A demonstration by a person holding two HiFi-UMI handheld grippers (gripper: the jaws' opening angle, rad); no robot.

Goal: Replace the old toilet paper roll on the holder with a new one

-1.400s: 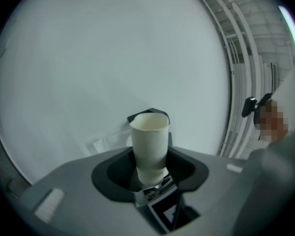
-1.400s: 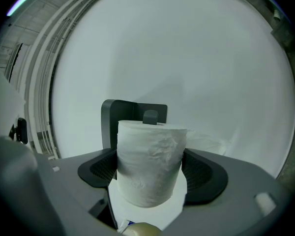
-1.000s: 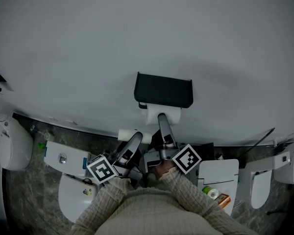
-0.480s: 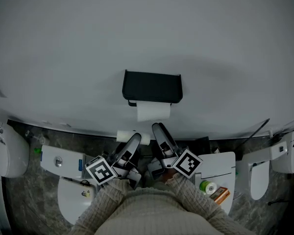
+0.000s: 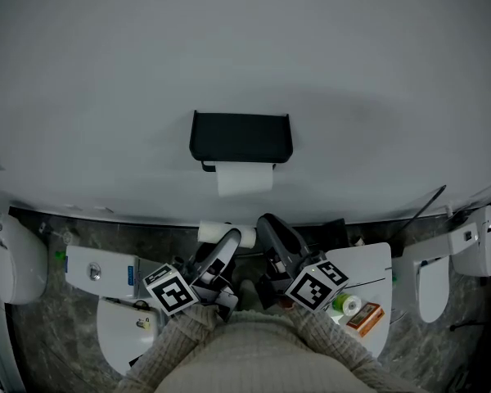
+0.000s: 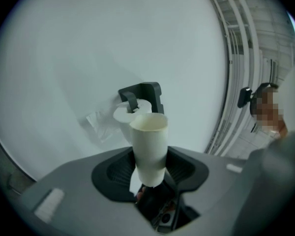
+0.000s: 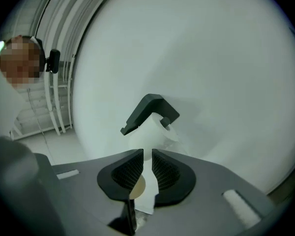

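Judging from the head view, close to finished: new roll [image 5: 245, 178] seated under the holder [image 5: 240, 136] on the wall [image 5: 245, 47], one sheet hanging down. Below the holder and apart from it, left gripper [image 5: 231, 237] clamped on the old tube [image 5: 209, 233]. Right gripper [image 5: 268, 223] just beside, also below the holder, touching nothing. Bare wall on every side of the holder. Further below it, floor [image 5: 33, 334] crowded with toilet fixtures [image 5: 106, 273].

Through the left gripper view: jaws clenched round the old tube [image 6: 148, 146], its open end toward the holder [image 6: 143, 93], new roll [image 6: 130, 113] behind. Clear gap between tube and holder.

Through the right gripper view: jaws just been closing, now almost together, only a thin slit left, nothing pinched between the pads [image 7: 130, 171]. Something pale low behind the gap, not identifiable. Holder [image 7: 150, 111] straight ahead and well apart, new roll [image 7: 155, 127] beneath its cover.

Probably left to do: carry the tube away from the holder and set it down. Calls for drawing back without brushing the holder's front edge or the hanging sheet, and minding the neighbouring gripper, the nearest thing to bump.
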